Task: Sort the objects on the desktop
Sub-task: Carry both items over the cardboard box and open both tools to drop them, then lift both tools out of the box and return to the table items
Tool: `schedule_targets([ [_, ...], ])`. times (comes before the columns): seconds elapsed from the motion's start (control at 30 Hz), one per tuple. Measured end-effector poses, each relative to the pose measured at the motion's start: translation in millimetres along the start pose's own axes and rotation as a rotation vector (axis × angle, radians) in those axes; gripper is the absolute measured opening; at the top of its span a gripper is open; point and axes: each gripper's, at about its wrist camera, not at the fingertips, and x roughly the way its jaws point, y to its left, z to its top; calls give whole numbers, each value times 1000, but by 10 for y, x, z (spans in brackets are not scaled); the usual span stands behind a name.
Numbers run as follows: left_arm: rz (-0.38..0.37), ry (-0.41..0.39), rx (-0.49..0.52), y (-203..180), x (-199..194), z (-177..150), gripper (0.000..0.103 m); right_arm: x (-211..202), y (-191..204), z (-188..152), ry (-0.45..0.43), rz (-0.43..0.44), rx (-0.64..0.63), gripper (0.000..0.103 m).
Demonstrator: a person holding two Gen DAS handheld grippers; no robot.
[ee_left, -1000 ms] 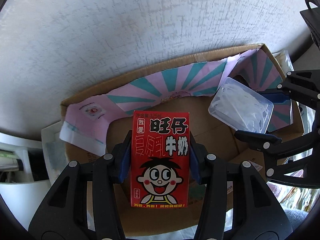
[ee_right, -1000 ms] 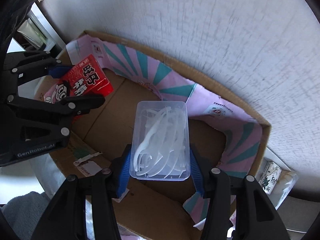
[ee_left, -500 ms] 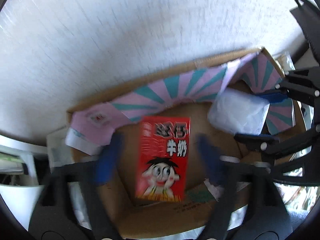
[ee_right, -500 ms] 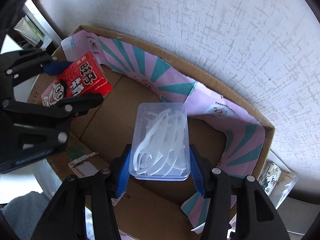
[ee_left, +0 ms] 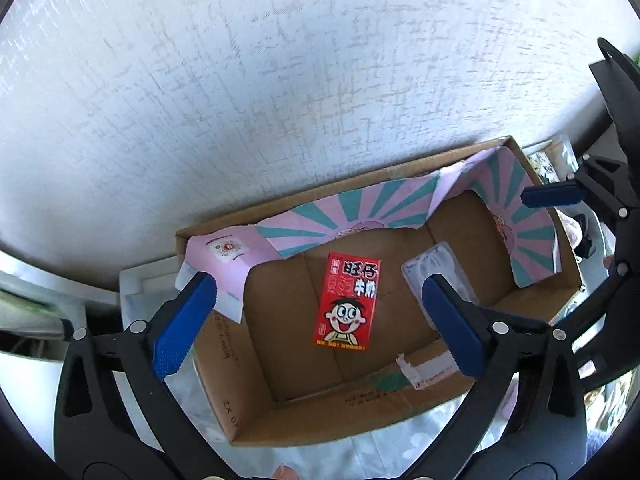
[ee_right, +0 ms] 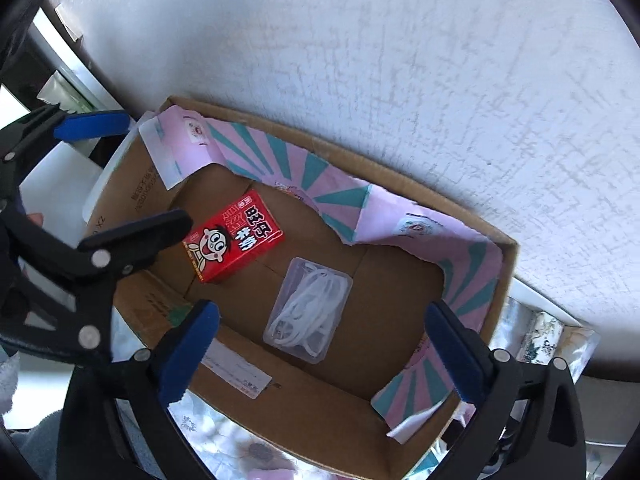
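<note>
From the left wrist view, the left gripper (ee_left: 320, 320) hangs over an open cardboard box (ee_left: 280, 416) whose jaws are opening and already stand wide, with nothing pressed between the blue pads; the red milk carton (ee_left: 347, 301) lies flat on the box floor below the gap, free of both fingers. Beside it to the right, the clear plastic case (ee_left: 440, 268) lies on the same floor, but the left gripper's right pad covers its near end, so its contents cannot be made out here. The right gripper (ee_left: 576, 248) enters from the right edge, largely cut off by the frame, and only one blue pad shows clearly. A pink and teal printed liner (ee_left: 360, 208) covers the far walls of the box. From the right wrist view, the right gripper (ee_right: 320, 344) has its jaws opening too, spread wide above the box (ee_right: 304, 396), gripping nothing; the plastic case (ee_right: 309, 308) lies on the floor under the gap, with white curved pieces tangled inside. The milk carton (ee_right: 234, 236) rests just beside it, its lower corner hidden behind a black finger of the left gripper (ee_right: 120, 172), which is cut off at the left edge.
</note>
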Motion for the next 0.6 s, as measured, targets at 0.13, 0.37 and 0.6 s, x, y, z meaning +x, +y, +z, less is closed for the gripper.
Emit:
schedule_targets([
  [0.13, 15, -14, 25, -28, -37, 33, 103, 104, 62, 80, 4, -11, -11, 102],
  [0.37, -24, -34, 0, 19, -207, 4, 103, -157, -1, 27, 29, 8, -1, 102],
  [0.6, -21, -52, 11, 4, -355, -36, 103, -339, 15, -60, 24, -30, -2, 102],
])
